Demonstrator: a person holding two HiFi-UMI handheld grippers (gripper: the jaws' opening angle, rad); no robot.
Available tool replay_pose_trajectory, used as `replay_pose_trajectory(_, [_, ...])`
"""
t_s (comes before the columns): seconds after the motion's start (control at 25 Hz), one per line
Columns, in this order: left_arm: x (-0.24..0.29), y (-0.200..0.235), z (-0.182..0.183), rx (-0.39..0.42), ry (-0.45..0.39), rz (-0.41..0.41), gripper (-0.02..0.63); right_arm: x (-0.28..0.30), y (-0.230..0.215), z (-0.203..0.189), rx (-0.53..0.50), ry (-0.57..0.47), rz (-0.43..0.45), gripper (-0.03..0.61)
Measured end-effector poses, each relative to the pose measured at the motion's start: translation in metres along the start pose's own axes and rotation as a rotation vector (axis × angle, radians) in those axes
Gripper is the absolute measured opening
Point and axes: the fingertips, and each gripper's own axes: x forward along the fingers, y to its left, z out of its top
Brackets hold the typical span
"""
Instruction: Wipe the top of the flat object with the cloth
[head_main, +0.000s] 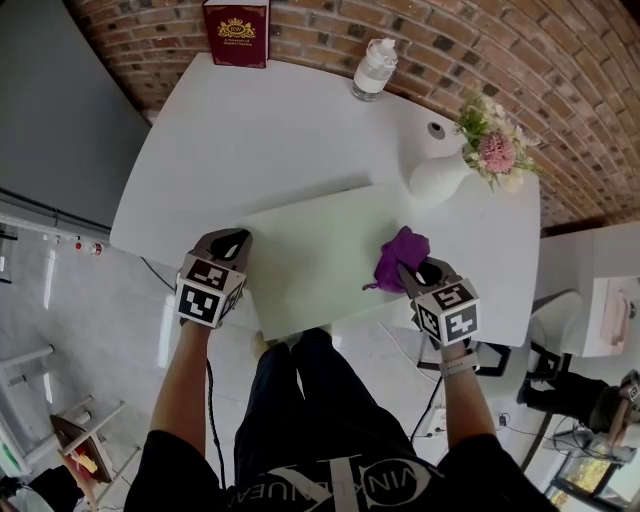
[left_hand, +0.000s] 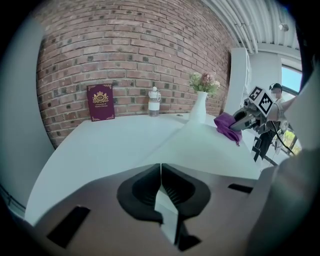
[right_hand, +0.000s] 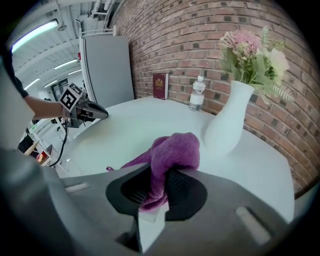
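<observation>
On a white table (head_main: 250, 130) set against a brick wall (head_main: 560, 60): a pale, flat board (head_main: 320, 250), lying close to the near edge.

At the board's right end, a bunched purple cloth (right_hand: 175, 152), pinched between the jaws of the right gripper (right_hand: 161, 186). Pads pressed into the fabric, most of the wad bulging out ahead of them, a loose tail trailing off to the left. In the head view, down on the board's top, just in front of a white vase (head_main: 438, 180). Cannot tell how hard against the surface.

At the board's left edge, the left gripper (left_hand: 161, 170), jaws drawn fully together with nothing between them. Tips at or just over the board's rim; contact not discernible. Both grippers angled down toward the table, well apart, one at each end of the board.

Beyond the board's far right corner, the vase upright on the table, filled with pink and cream flowers (head_main: 492, 140).

Further back, near the wall: a clear water bottle (head_main: 375, 68) with a white cap, and a dark red book (head_main: 236, 32) with a gold emblem, standing upright at the bricks. Well apart from each other and from the board.

Below the table's near edge, the person's dark trousers (head_main: 300, 400) and black shirt (head_main: 320, 480).
</observation>
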Motion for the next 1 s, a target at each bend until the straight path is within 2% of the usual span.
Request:
replay_pose_trajectory(0.16, [0.000, -0.001, -0.001, -0.015, -0.001, 0.003, 0.015, -0.007, -0.015, -0.008, 0.017, -0.002, -0.040, 0.061])
replay_pose_trajectory(0.28, [0.000, 0.000, -0.001, -0.056, -0.018, 0.007, 0.015, -0.013, -0.034, -0.017, 0.026, 0.023, -0.114, 0.061])
replay_pose_trajectory(0.36, [-0.002, 0.002, 0.002, -0.122, -0.064, 0.001, 0.017, -0.021, -0.047, -0.018, 0.027, 0.027, -0.190, 0.061])
replay_pose_trajectory(0.44, [-0.008, 0.001, 0.006, -0.171, -0.128, -0.024, 0.017, -0.031, -0.044, -0.005, 0.031, -0.036, -0.215, 0.061])
replay_pose_trajectory(0.48, [-0.012, -0.001, 0.008, -0.164, -0.146, -0.042, 0.017, -0.035, -0.035, 0.005, 0.038, -0.083, -0.194, 0.061])
replay_pose_trajectory(0.56, [-0.020, -0.011, 0.009, -0.098, -0.138, -0.086, 0.018, -0.037, -0.007, 0.026, 0.054, -0.164, -0.103, 0.061])
replay_pose_trajectory(0.72, [-0.033, -0.045, -0.004, 0.038, -0.046, -0.209, 0.017, -0.027, 0.071, 0.056, 0.096, -0.243, 0.142, 0.061])
replay_pose_trajectory(0.88, [-0.042, -0.072, -0.025, 0.100, -0.006, -0.280, 0.017, -0.014, 0.147, 0.069, 0.152, -0.254, 0.368, 0.061])
replay_pose_trajectory(1.0, [-0.044, -0.081, -0.037, 0.124, -0.001, -0.274, 0.017, -0.006, 0.199, 0.067, 0.135, -0.213, 0.493, 0.061])
